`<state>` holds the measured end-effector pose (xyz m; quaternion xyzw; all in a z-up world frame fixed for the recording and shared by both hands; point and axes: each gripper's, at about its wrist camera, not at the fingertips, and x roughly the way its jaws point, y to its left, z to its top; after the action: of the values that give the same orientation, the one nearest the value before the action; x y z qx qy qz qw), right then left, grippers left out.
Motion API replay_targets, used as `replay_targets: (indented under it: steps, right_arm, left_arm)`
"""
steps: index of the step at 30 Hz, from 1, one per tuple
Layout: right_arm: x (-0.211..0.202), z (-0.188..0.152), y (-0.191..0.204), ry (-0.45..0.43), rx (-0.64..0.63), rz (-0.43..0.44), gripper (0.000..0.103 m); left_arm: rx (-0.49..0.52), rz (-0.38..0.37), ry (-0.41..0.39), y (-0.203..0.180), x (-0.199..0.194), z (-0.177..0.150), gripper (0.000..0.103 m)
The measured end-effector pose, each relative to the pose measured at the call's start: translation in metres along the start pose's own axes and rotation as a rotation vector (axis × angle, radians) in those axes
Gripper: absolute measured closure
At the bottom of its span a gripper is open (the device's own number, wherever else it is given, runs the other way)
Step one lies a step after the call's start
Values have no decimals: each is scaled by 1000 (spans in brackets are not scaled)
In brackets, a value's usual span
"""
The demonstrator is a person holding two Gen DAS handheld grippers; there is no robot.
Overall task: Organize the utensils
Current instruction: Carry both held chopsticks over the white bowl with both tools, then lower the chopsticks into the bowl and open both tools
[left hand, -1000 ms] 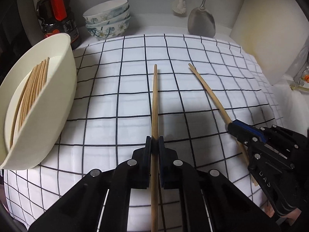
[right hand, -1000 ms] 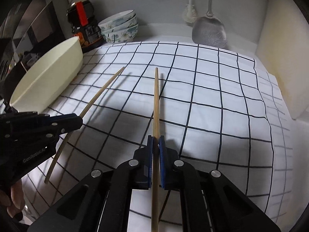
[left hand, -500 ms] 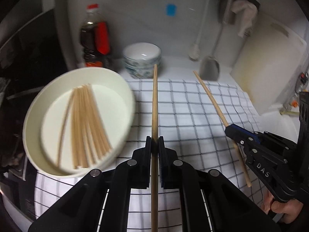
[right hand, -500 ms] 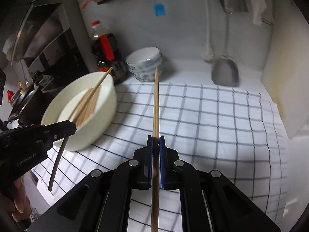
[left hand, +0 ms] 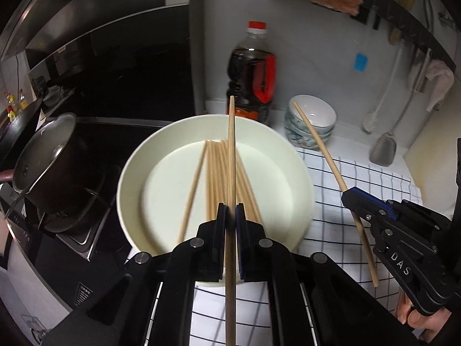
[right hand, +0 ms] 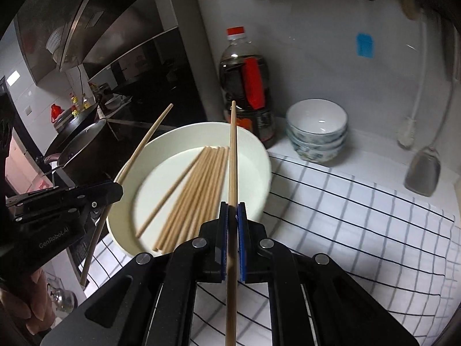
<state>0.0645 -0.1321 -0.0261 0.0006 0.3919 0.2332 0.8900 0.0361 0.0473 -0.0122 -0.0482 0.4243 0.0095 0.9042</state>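
Pale bamboo, thin and rigid: a single chopstick [left hand: 231, 155] sits pinched between the closed pads of the left gripper [left hand: 230, 216], its far end reaching over the white bowl [left hand: 126, 173]. The right gripper [right hand: 232, 216] clamps a second chopstick [right hand: 232, 150] the same way, angled toward the bowl's near rim. Each stick looks light and stiff but round and smooth, so it would likely roll or pivot in a loose hold; both are gripped well back from the tip, past mid-length, leaving a long lever out front. In the bowl, a bundle of matching chopsticks [right hand: 196, 190] lies roughly parallel, one splayed aside. The bowl rests at the edge of the checked cloth [right hand: 360, 216] on the worktop, beside a dark pot [left hand: 43, 167].
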Motion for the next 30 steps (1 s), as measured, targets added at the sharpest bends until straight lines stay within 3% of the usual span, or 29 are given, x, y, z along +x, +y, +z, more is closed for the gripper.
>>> replay_targets:
  steps: [12, 17, 28, 30]
  right_arm:
    - [70, 27, 50, 50, 70, -66, 97]
    - [93, 33, 55, 89, 99, -63, 97]
    - [116, 40, 55, 156, 94, -56, 97]
    - [115, 41, 54, 158, 93, -56, 96]
  left_arm:
    - [53, -41, 61, 66, 59, 27, 95]
    - [60, -56, 104, 73, 80, 27, 95]
    - [24, -7, 141, 82, 98, 27, 95]
    - [8, 15, 136, 85, 96, 27, 83]
